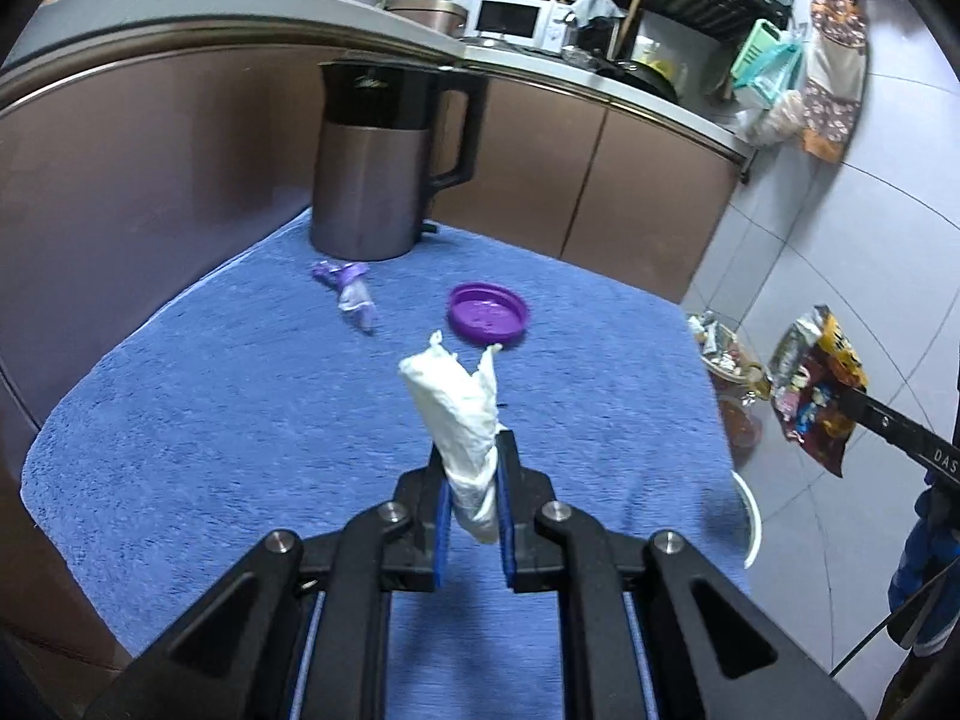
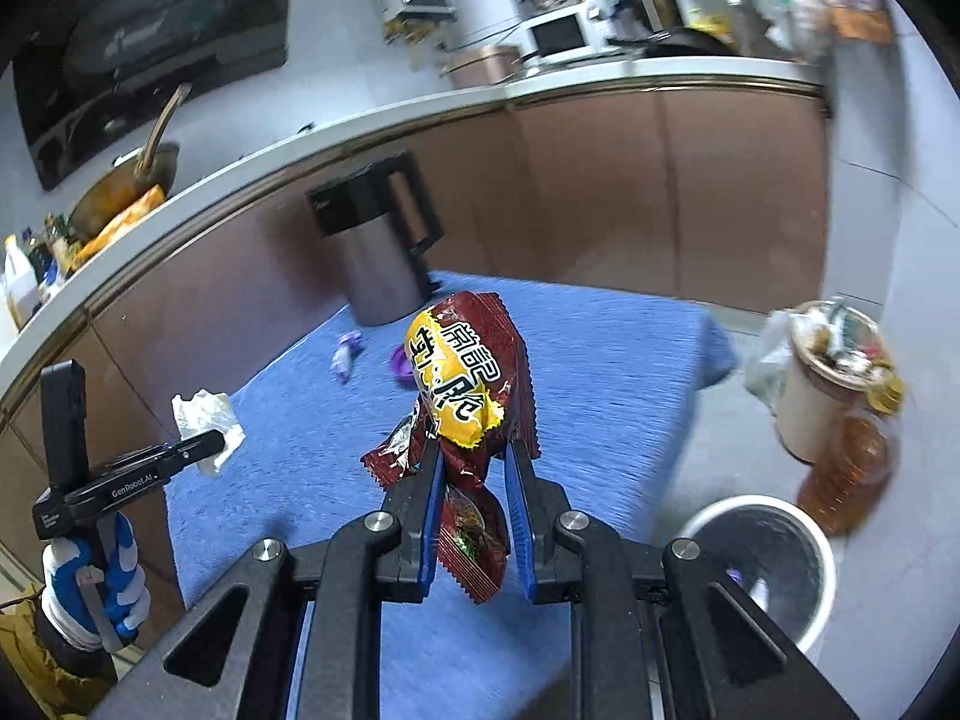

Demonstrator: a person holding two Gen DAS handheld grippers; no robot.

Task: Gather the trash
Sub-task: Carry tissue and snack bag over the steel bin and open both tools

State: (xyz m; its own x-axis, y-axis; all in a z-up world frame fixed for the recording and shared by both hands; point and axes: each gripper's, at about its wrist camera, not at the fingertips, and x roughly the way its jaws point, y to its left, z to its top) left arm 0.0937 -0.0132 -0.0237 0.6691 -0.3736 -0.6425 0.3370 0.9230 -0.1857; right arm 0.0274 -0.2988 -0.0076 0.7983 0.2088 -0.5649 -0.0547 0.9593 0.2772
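Blue towel (image 1: 210,450) before brown cabinets (image 1: 600,180)

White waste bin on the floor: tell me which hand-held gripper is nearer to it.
Right. The right hand-held gripper, holding the snack wrapper, is by the table edge beside the white waste bin; the left hand-held gripper is over the table's opposite side.

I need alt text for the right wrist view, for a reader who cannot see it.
The right gripper holds a dark red and yellow snack wrapper above a blue towel. At left, the left gripper holds a crumpled white tissue. A white waste bin stands on the floor at lower right, and a dark kettle stands behind.
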